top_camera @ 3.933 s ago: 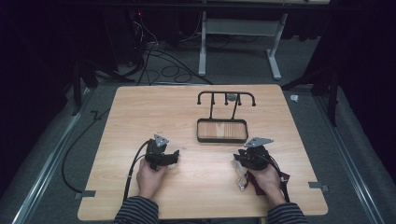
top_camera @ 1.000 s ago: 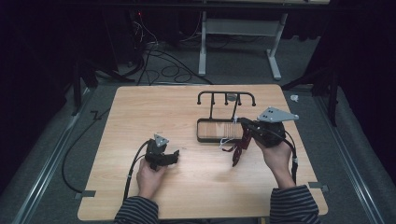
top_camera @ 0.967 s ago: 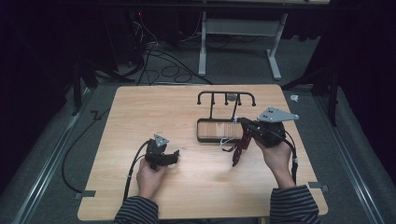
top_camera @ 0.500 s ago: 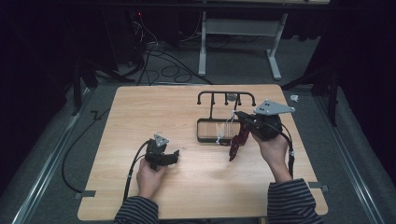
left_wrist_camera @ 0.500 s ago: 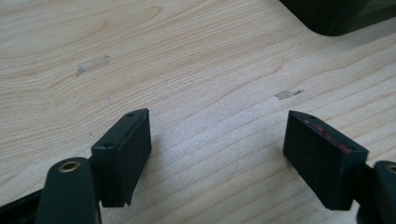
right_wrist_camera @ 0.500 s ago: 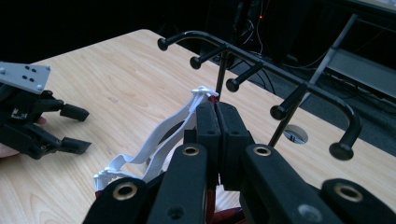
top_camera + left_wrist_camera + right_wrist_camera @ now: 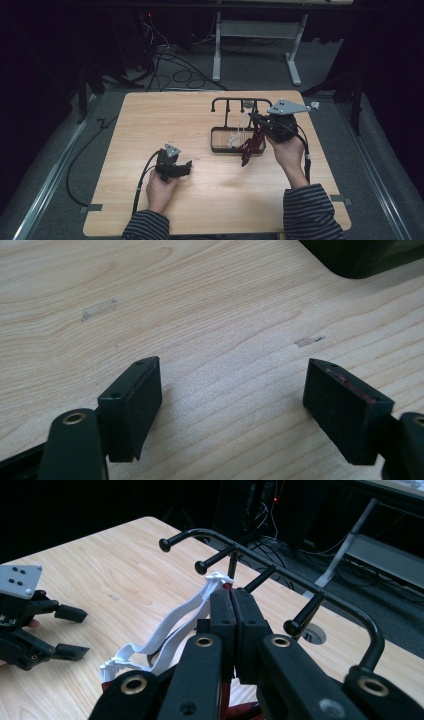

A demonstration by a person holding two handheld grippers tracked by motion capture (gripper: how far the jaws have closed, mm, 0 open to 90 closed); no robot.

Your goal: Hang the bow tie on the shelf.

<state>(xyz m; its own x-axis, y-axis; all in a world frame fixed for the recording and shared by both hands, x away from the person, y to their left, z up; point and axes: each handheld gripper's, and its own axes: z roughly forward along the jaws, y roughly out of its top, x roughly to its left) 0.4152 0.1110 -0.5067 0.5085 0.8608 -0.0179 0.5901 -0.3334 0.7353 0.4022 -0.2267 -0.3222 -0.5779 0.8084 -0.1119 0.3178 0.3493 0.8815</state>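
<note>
High view: the right gripper [image 7: 257, 121] hangs over the rack [image 7: 235, 106] at the table's [image 7: 150, 120] far middle, jaws clenched on the top of a dark red item with white straps [image 7: 248, 142]. What the item is cannot be told. It dangles from the jaws toward the near side, long axis slanting down, its lower end just past the near rim of the tray [image 7: 220, 147] at the rack's foot. The rack's bar with its row of pegs stands just beyond and left of the jaws, so the right hand is much the nearer; the pegs are a short reach away. The left gripper [image 7: 186, 167] rests on the table, well apart, toward the near left, with bare wood around it.

Left gripper view: the left gripper [image 7: 232, 405] stands released, jaws wide, bare table between them, nothing held. A dark edge, probably the tray, crosses the top right corner.

Right gripper view: the right gripper [image 7: 233, 602] is pressed shut on the white strap [image 7: 170, 630], whose loop bunches at the jaw tips and trails down to the left. The pegs [image 7: 205, 566] point toward the camera, their knobs just beside and above the jaws, the nearest one left of the tips. To hang the loop, it would likely have to rise above a knob and slip over it. Room is tight between pegs, open above the bar.
</note>
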